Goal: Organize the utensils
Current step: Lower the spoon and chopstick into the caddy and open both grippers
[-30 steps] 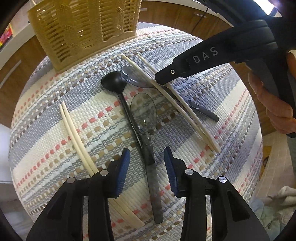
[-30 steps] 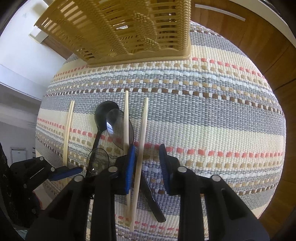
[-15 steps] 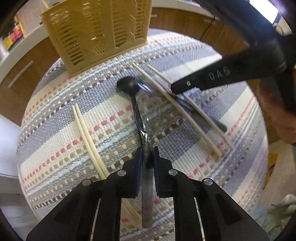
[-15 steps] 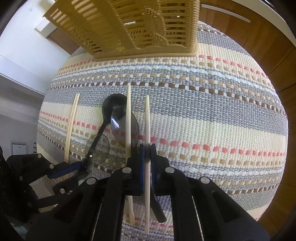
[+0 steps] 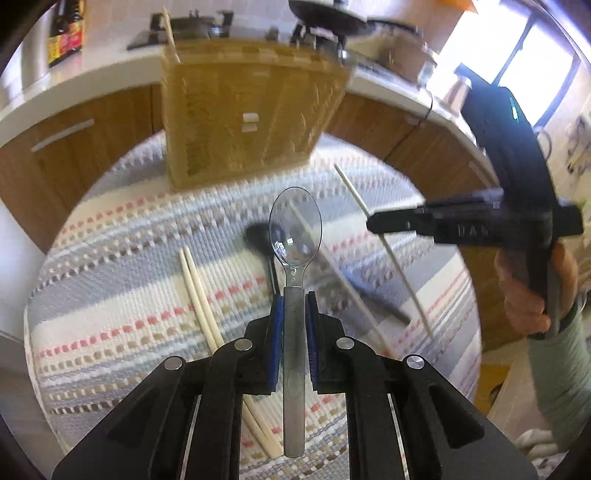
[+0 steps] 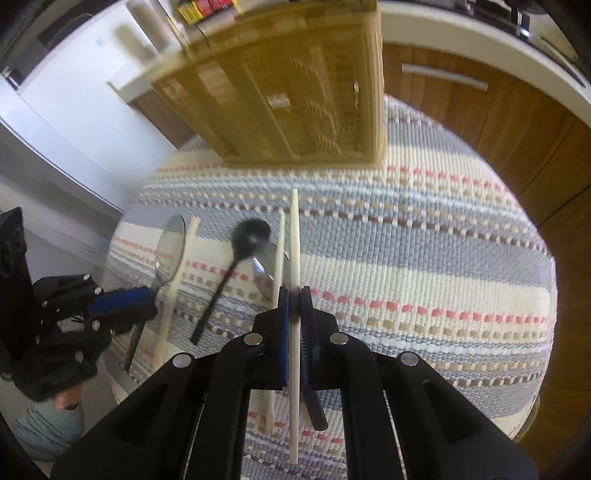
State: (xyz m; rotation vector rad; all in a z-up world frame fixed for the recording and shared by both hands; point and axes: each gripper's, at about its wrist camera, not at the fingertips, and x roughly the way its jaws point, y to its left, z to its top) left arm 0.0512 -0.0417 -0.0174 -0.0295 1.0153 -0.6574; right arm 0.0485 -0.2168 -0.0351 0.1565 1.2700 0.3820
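Observation:
My left gripper (image 5: 294, 306) is shut on the handle of a clear plastic spoon (image 5: 294, 230) and holds it lifted above the striped mat (image 5: 110, 295). My right gripper (image 6: 294, 302) is shut on a cream chopstick (image 6: 294, 236) and holds it raised. The tan slotted utensil basket (image 5: 251, 107) stands at the mat's far edge, also in the right wrist view (image 6: 288, 92). On the mat lie a black spoon (image 6: 236, 266), another clear spoon (image 6: 266, 273), a chopstick (image 6: 279, 258) and a chopstick pair (image 5: 195, 291).
Wooden cabinets (image 5: 74, 147) and a white counter with a stove (image 5: 192, 26) stand behind the mat. One chopstick (image 5: 169, 31) stands in the basket. The right gripper and hand (image 5: 517, 229) show at the right in the left wrist view.
Both grippers closed, the left on the clear spoon and the right on a chopstick, then lifted them off the mat and tilted up toward the basket.

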